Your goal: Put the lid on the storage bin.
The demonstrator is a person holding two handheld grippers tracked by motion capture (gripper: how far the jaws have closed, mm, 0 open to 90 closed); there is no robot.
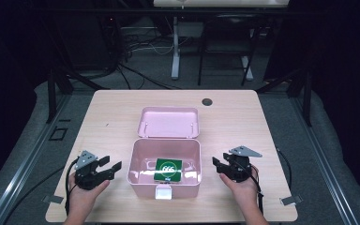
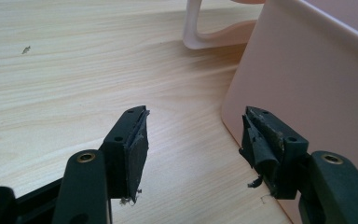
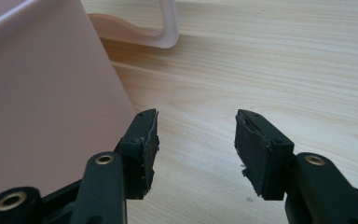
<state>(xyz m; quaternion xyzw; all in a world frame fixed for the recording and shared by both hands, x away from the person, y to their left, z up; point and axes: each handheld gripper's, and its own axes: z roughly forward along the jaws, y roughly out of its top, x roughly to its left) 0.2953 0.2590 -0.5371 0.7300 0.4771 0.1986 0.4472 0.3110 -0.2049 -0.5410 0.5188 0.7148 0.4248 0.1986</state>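
A pink box (image 1: pixel 133 165) stands open at the table's middle front, its lid (image 1: pixel 168 122) lying flat behind it. A green card or packet with white marks (image 1: pixel 168 169) lies inside on the box floor. My left gripper (image 1: pixel 111 165) rests on the table just left of the box, open and empty; its own view shows the box wall (image 2: pixel 307 79) beside the right jaw of the left gripper (image 2: pixel 193 135). My right gripper (image 1: pixel 218 164) sits just right of the box, open and empty, with the box wall (image 3: pixel 46 93) next to the left jaw of the right gripper (image 3: pixel 196 137).
The light wooden table (image 1: pixel 243 122) has a dark round hole (image 1: pixel 207 101) near its far edge. A white latch tab (image 1: pixel 163 192) hangs at the box front. The lid's white handle (image 2: pixel 200 35) lies on the wood. Beyond the table stand desk legs and cables on a grey floor.
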